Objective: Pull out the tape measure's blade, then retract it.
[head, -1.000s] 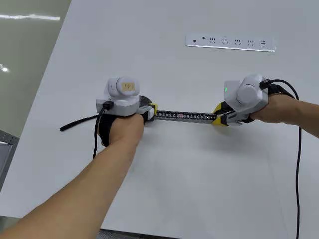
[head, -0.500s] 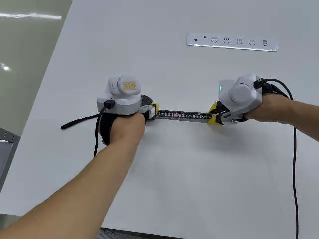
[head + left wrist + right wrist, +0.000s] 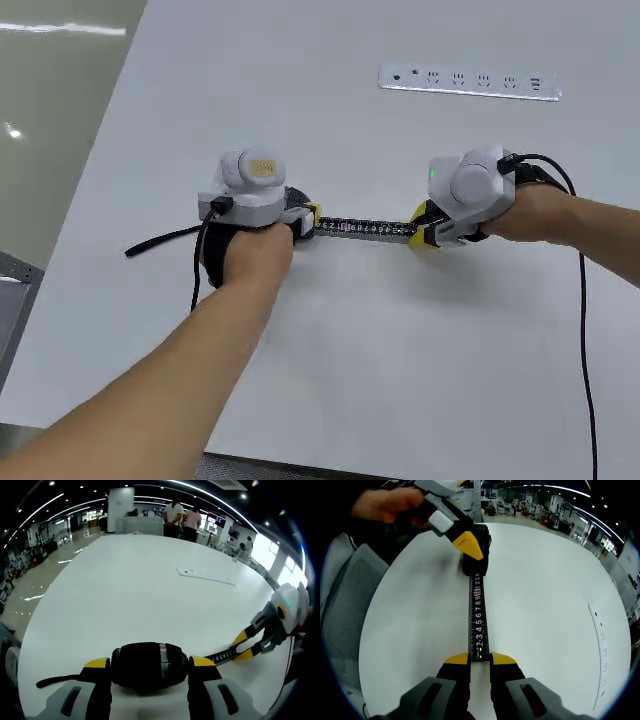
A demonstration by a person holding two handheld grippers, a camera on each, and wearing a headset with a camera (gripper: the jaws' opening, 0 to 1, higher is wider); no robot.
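- Tabletop, white and wide, with both of the person's forearms reaching over it from the near edge.
- Left gripper, held low at the left of the head view. Its yellow-tipped jaws press in on the two sides of the tape measure case, which sits on the table between them. A black cable trails away from this gripper across the table.
- Right gripper, facing the left one from well apart, with a green light lit on its housing. Its jaws are squeezed nearly together, pinching the free end of the blade.
- Power strip, white, lying flat at the far side of the table, well apart from both grippers.
- Case: dark, rounded, resting on the table in the left jaws, with its mouth turned toward the right gripper.
- Blade: drawn out straight from the case to the right jaws, dark with pale numerals, running just above the table.
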